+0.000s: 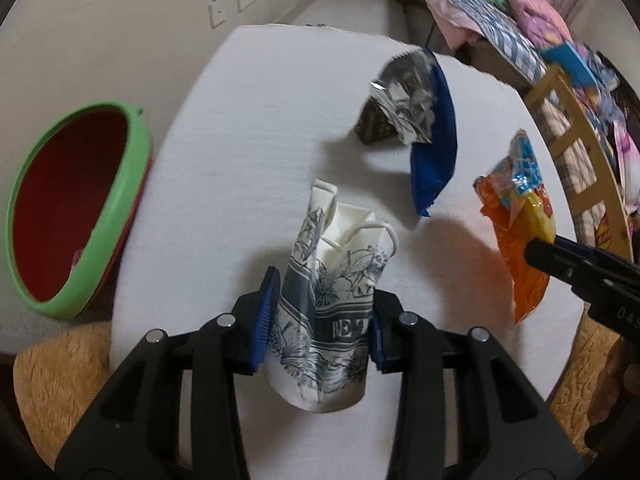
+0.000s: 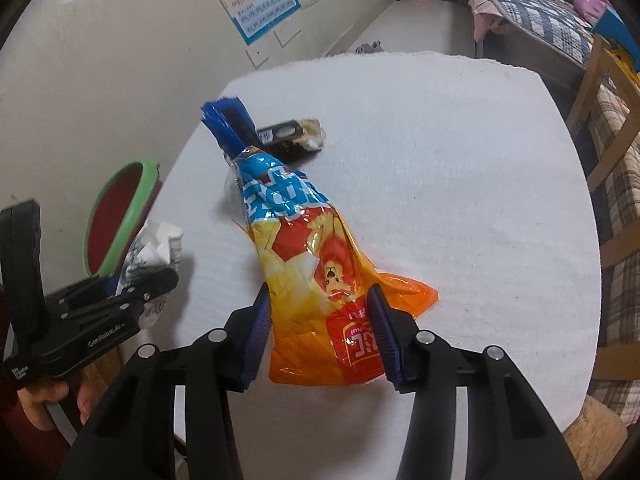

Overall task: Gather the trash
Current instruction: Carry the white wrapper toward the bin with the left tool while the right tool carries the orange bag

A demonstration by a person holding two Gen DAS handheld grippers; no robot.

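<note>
My left gripper (image 1: 320, 316) is shut on a crumpled white paper cup with grey flower print (image 1: 332, 312), held above the white table (image 1: 240, 160). My right gripper (image 2: 320, 328) is shut on an orange and yellow snack bag (image 2: 316, 280), also lifted; the bag shows in the left wrist view (image 1: 520, 232) too. A blue snack bag with a silver inside (image 1: 432, 136) and a small dark box (image 1: 374, 126) lie further back on the table. The green-rimmed red bin (image 1: 80, 216) stands left of the table.
A wooden chair (image 1: 576, 152) and a bed with quilts (image 1: 500, 28) stand to the right. A tan furry seat (image 1: 56, 360) sits below the table's near edge. Posters (image 2: 264, 0) hang on the wall.
</note>
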